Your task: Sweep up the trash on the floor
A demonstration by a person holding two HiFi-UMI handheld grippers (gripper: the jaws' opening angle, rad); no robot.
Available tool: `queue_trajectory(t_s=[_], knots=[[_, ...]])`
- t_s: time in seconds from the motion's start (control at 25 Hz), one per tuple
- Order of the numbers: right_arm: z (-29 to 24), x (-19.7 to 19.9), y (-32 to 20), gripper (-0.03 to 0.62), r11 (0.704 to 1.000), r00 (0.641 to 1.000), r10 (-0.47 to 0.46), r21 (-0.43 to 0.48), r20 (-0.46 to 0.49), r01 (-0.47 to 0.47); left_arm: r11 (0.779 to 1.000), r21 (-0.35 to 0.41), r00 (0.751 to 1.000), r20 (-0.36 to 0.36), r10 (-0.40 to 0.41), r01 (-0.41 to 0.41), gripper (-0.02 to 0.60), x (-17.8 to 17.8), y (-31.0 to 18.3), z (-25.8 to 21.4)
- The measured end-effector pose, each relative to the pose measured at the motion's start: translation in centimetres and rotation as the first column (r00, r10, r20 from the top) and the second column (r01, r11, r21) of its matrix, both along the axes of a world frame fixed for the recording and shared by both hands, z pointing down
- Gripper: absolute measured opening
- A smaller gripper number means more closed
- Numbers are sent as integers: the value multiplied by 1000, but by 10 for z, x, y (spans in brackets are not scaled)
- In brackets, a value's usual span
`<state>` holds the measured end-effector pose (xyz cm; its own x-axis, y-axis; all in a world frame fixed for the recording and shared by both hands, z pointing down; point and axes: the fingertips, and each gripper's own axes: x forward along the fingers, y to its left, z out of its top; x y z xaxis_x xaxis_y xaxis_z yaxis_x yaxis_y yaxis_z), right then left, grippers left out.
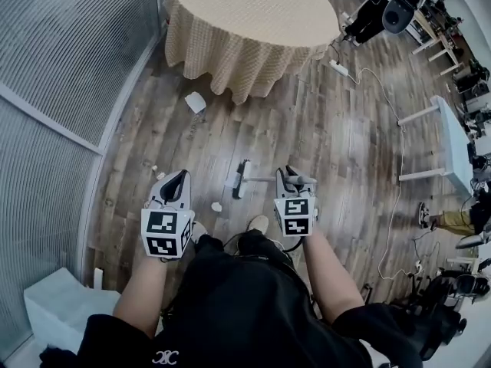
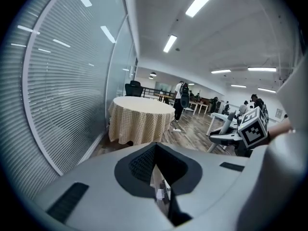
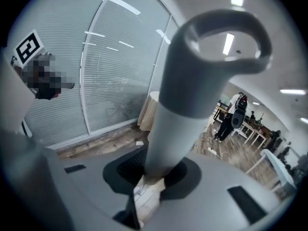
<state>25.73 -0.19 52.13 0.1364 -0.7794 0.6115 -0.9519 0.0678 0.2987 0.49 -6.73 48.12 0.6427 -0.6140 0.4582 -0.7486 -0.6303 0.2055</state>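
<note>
A broom stands on the wooden floor in front of me, its white and dark head low between my grippers. My right gripper is shut on the grey broom handle, which ends in a loop grip. My left gripper is shut with nothing in it and hangs left of the broom head. Trash lies on the floor: a white crumpled paper near the table, a small white scrap by the broom head, and tiny bits by the left gripper.
A round table with a checked cloth stands ahead. A glass wall with blinds runs along the left, with a white box at its foot. A power strip and cable and a white desk are at the right.
</note>
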Motion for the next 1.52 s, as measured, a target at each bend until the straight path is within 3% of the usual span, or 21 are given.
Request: queue_trajectory(t_s=[0.24,0.48,0.92,1.08,1.52], knots=[[27,1,-21,80,998,1000,8,-60,-29,-10,998,-44,998,9,-54,55,-3,-13,7,15],[59,13,-26,80,991,997,70,-115,-13,-71,997,-62,999,11,-38,38,-3,-6,20,15],[69,-31,-91,80,995,995,64,-84,77,-57,990,-38,991,-18,-136,135,-3,-47,20,-5],[69,-49,-114,80,996,993,47,-77,107,-39,982,-1,982,11,-187,187,-3,-71,23,-12],[59,-91,-158,80,999,985,18,-42,173,-10,956,-8,956,46,-291,292,-3,-114,41,-8]])
